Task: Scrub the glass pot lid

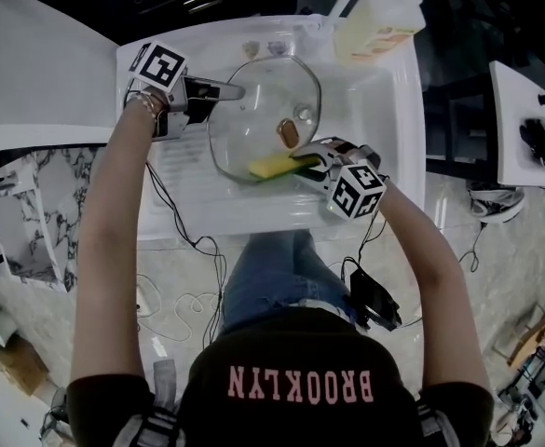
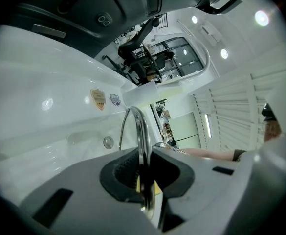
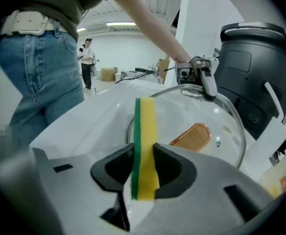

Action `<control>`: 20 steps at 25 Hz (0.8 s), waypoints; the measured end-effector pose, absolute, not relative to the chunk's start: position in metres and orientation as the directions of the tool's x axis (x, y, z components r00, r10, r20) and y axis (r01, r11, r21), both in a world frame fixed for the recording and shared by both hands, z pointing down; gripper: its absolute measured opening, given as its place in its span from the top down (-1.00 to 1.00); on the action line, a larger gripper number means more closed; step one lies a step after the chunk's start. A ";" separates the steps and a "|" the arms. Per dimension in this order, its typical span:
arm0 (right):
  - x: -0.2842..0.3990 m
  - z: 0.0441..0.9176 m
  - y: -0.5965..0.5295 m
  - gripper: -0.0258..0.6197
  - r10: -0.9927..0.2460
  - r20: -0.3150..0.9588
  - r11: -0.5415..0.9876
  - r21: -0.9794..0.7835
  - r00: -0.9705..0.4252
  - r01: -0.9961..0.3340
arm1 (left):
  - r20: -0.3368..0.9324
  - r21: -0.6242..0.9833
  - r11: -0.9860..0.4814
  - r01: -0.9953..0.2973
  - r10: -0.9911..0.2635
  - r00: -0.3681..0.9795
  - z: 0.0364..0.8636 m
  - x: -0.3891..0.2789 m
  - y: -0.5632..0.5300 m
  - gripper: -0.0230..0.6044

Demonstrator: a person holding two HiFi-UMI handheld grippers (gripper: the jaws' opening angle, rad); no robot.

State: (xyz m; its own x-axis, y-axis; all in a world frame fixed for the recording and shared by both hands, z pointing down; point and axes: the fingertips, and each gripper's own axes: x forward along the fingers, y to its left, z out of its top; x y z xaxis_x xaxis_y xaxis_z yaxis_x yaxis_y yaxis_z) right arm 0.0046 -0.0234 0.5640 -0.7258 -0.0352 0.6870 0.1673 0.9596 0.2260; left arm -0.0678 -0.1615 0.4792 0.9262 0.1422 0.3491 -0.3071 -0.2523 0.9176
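- Head view, nearest first: the right gripper (image 1: pixel 306 164) is clamped on a sponge (image 1: pixel 275 166). The right gripper view shows its jaws pressed to both flat faces, with the green scrub layer on one side and yellow foam on the other.
- The sponge's long axis runs left to right across the sink (image 1: pixel 388 119). Its free end points away from the jaws toward the person's left and lies on the near edge of the lid (image 1: pixel 253 101).
- The lid is clear glass, round and domed, bound by a thin metal rim (image 2: pixel 142 131). An oblong amber handle (image 1: pixel 289 133) sits near its middle, with a small vent fitting just beyond.
- It sits inside the white sink with the handle side facing up toward the camera. The handle's long axis runs near to far, slightly slanted.
- I cannot tell whether the lid lies flat on the basin floor or is tipped.
- The left gripper (image 1: pixel 227 89) has the lid at its far-left edge. In the left gripper view the jaws are closed on the metal rim, which rises edge-on between the pads in a narrow arc.
- The two grippers are well apart — on opposite sides of the lid.
- Farthest off, a pale bottle (image 1: pixel 379 24) with an orange label leans at the sink's far right corner.
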 end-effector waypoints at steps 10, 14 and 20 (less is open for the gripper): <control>0.013 0.506 -0.029 0.61 -0.050 0.603 0.986 0.159 -0.796 0.059 | 0.350 0.911 -0.266 -0.314 0.099 0.931 0.481 -0.068 -0.165 0.82; 0.001 0.434 -0.065 0.60 -0.210 0.360 0.973 -0.014 -0.909 -0.230 | 0.363 0.904 -0.273 -0.329 0.084 0.928 0.482 -0.069 -0.166 0.82; -0.002 0.395 -0.138 0.61 -0.451 0.235 0.832 -0.238 -0.861 -0.501 | 0.400 0.886 -0.287 -0.366 0.071 0.914 0.484 -0.067 -0.165 0.82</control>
